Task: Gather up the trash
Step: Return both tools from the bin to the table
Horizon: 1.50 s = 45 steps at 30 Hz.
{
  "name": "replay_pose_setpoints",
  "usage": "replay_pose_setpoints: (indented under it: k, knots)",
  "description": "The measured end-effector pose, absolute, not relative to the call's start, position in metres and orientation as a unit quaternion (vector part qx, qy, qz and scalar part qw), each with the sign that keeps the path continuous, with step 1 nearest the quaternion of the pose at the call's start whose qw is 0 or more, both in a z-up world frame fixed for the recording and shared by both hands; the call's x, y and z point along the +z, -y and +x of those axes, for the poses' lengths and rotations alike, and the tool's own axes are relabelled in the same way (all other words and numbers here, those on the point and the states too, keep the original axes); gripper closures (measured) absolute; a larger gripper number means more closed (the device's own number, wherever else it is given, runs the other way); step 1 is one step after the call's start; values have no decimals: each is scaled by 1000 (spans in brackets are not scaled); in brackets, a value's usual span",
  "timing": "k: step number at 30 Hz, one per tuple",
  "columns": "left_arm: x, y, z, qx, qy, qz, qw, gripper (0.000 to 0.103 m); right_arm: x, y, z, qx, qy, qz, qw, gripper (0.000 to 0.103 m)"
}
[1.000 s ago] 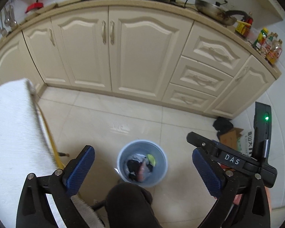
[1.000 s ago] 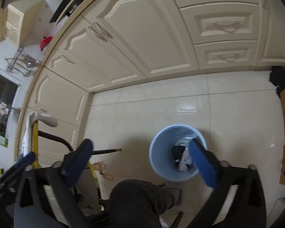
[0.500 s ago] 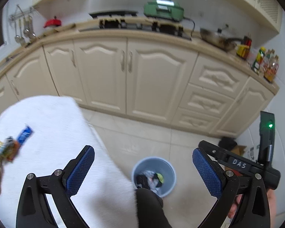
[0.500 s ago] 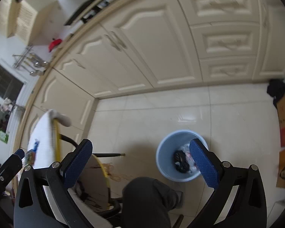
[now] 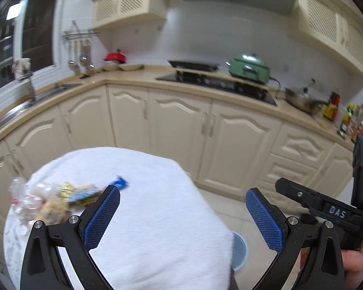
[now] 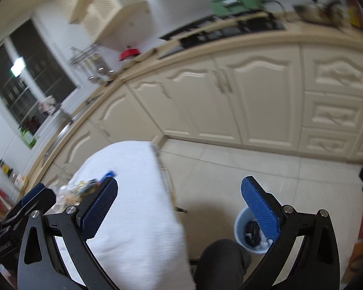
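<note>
A pile of trash (image 5: pixel 50 200), clear plastic and yellow and blue wrappers, lies at the left of a table under a white cloth (image 5: pixel 157 217). The same trash (image 6: pixel 84 186) shows blurred in the right wrist view. My left gripper (image 5: pixel 182 217) hovers open over the cloth, right of the pile, holding nothing. My right gripper (image 6: pixel 179 207) is open and empty, above the cloth's right edge and the floor. A blue waste bin (image 6: pixel 244 232) with trash inside stands on the floor by the table; only its rim (image 5: pixel 239 253) peeks from under the cloth in the left wrist view.
Cream kitchen cabinets (image 5: pixel 205 130) run along the back under a counter with a hob (image 5: pixel 217 82), a green pot (image 5: pixel 249 68), a pan (image 5: pixel 302 99) and bottles (image 5: pixel 353 120). A sink (image 5: pixel 19 106) is at the left. A person's dark knee (image 6: pixel 222 258) sits beside the bin.
Both grippers have tilted up from the floor and bin toward the table. The cloth-covered table and the trash pile now fill the lower left; the bin has slid low. Both stay open.
</note>
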State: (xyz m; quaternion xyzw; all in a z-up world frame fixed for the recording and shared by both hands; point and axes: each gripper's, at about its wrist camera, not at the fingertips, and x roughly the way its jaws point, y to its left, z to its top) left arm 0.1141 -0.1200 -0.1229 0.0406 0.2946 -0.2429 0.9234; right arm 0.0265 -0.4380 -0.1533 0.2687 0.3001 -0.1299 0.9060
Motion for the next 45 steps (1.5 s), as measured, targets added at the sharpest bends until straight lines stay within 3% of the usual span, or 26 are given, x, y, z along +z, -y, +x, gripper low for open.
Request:
replay_pose_setpoints:
  k: [15, 31, 38, 45]
  knots:
    - [-102, 7, 23, -133, -242, 3, 961, 1, -86, 306, 61, -46, -254, 137, 956, 0]
    - [-112, -61, -37, -48, -212, -30, 976, 1, -70, 221, 75, 25, -229, 53, 972, 0]
    - [-133, -78, -18, -21, -253, -34, 967, 1, -92, 206, 100, 42, -261, 46, 963, 0]
    - [-148, -83, 49, -38, -299, -15, 953, 1, -122, 202, 128, 45, -306, 46, 950, 0]
